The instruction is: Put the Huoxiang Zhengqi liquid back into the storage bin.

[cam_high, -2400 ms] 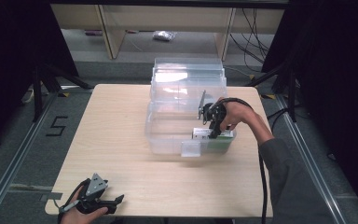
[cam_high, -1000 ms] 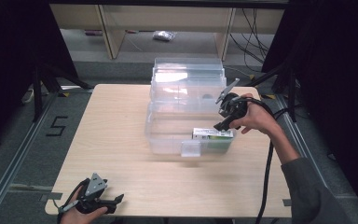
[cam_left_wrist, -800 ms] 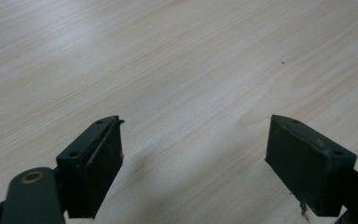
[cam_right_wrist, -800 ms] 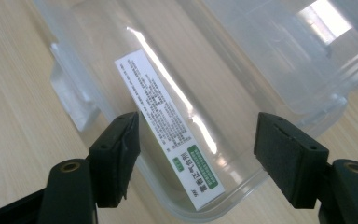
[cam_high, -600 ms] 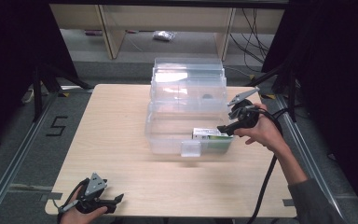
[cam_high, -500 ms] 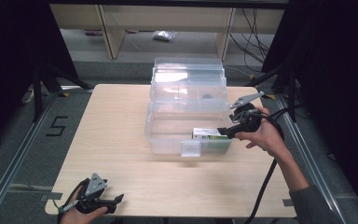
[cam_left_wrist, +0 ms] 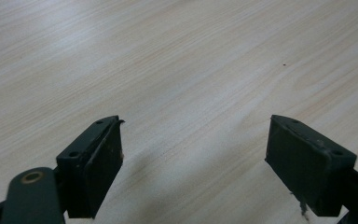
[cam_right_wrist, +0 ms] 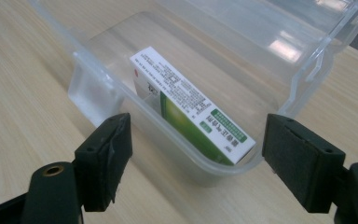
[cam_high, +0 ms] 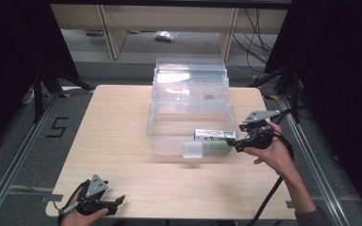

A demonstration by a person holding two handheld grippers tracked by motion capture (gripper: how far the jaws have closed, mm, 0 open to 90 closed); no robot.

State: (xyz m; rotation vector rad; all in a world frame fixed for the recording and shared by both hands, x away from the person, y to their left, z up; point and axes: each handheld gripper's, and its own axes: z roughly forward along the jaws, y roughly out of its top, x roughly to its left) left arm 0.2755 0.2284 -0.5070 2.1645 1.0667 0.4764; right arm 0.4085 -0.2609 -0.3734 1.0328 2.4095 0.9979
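One green-and-white cardboard box [cam_right_wrist: 191,109] lying inside one clear plastic bin [cam_high: 169,136], right gripper [cam_high: 239,143] just outside its rim, jaws wide, empty, left gripper [cam_high: 115,202] likewise agape on pale wooden table [cam_high: 118,127], dark room.

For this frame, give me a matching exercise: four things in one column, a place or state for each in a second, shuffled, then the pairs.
1. green and white cardboard box
2. clear plastic bin
3. left gripper
4. right gripper

a. open, at the bin's right end
b. inside the bin, near its front wall
c. open, at the table's near left corner
d. mid-table, lid raised

Pairs: 1-b, 2-d, 3-c, 4-a
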